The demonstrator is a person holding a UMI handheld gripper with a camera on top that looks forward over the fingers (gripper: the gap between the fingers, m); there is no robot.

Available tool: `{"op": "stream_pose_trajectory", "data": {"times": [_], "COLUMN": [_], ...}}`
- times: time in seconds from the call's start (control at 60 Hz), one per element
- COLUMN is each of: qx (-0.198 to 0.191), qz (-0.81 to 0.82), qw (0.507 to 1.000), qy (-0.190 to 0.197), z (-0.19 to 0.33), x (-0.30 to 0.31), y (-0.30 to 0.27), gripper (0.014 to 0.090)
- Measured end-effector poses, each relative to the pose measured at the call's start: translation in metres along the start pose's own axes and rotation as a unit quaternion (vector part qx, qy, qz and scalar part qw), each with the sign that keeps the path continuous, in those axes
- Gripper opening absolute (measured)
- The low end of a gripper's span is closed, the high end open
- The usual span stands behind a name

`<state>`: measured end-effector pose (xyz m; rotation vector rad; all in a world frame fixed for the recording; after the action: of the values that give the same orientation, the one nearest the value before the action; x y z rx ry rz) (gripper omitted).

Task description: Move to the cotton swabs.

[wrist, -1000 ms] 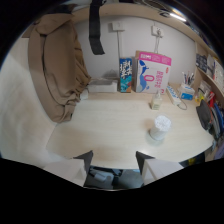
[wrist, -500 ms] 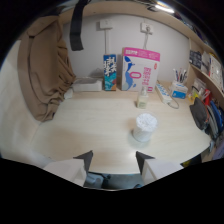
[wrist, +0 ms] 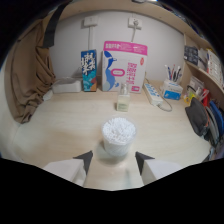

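Desk nook against a white wall, lit from above.
A pale wood desk (wrist: 60, 135) fills the middle of the frame, with a white wall (wrist: 65, 45) behind it carrying two outlets (wrist: 90, 21) at upper centre. A brown cloth (wrist: 27, 80) hangs at the left. Wooden shelves (wrist: 200, 65) run along the right. A bright light (wrist: 142, 1) glares at the top edge.

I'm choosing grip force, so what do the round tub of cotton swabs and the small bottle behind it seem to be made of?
The round clear tub of cotton swabs looks like thin transparent plastic: white swab tips show through its wall. It sits just ahead of the open gripper. The small clear bottle looks like glass or hard plastic, glossy, with pale contents; which one I cannot tell.
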<state>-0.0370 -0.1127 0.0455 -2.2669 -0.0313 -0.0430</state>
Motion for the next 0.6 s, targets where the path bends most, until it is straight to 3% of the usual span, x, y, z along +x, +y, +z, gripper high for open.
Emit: {"op": "stream_pose_trajectory", "data": {"times": [0.6], "qx": [-0.02], "qz": [0.006], "qw": [1.0], "qy": [0.002], "z": [0.029], "x": [0.01], "y": [0.002], "gripper": [0.0874]}}
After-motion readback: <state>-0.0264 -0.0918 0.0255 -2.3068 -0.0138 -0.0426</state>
